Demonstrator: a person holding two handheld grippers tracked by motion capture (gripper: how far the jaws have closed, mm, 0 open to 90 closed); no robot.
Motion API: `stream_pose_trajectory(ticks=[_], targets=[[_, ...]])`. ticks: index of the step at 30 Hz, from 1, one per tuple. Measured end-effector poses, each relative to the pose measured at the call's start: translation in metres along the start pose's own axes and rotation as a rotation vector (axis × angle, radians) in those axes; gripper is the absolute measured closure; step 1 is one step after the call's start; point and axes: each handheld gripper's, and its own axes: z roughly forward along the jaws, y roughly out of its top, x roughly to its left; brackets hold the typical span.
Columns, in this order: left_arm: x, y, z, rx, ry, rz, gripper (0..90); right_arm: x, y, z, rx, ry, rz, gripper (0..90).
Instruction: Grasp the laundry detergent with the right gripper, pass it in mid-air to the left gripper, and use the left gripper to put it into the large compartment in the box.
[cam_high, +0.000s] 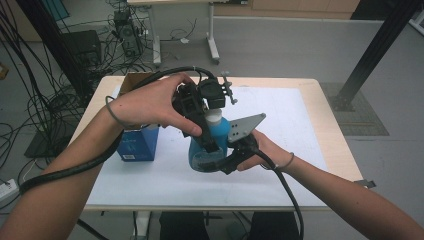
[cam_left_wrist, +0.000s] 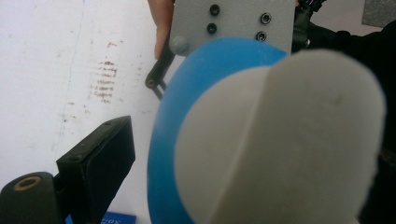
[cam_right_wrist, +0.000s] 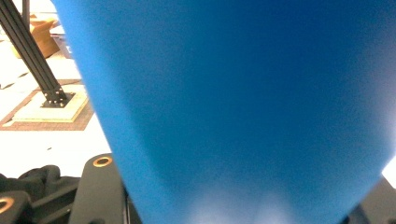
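Right gripper (cam_high: 231, 159) jaws clamp the blue bottle (cam_high: 210, 145) body mid-counter (cam_high: 310, 150), left gripper (cam_high: 207, 137) jaws straddle its white cap (cam_high: 213, 116), wide, not visibly pressing; likely uncapping step, next calls for closing on cap and twisting.

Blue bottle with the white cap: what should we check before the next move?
1. Right gripper clamped on the blue bottle: ok, the bottle fills the space between its jaws.
2. White cap lined up with the left gripper: ok, it sits right in front of it.
3. Left gripper squeezing the cap: not ok, the jaw that shows stands apart from it.
4. Its other jaw touching the cap: cannot tell, the cap hides it.
5. Blue box out of the way: ok, it stands apart, to the left of the bottle.
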Motion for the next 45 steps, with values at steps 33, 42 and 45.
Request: stream_pose_trajectory(ticks=[33,42,45], targets=[[0.0037,0.0026,0.0004,0.003,-0.008,-0.005,35.7,-0.0016,0.0030,0.0010,0.001,-0.004,0.000,39.1],[0.0037,0.0026,0.0015,0.012,-0.013,-0.010,35.8,-0.0008,0.0027,0.0014,0.006,-0.001,0.005,39.1],[0.0044,0.0022,0.0011,0.011,-0.012,-0.010,35.8,-0.0011,0.0027,0.0016,0.004,-0.002,0.003,39.1]])
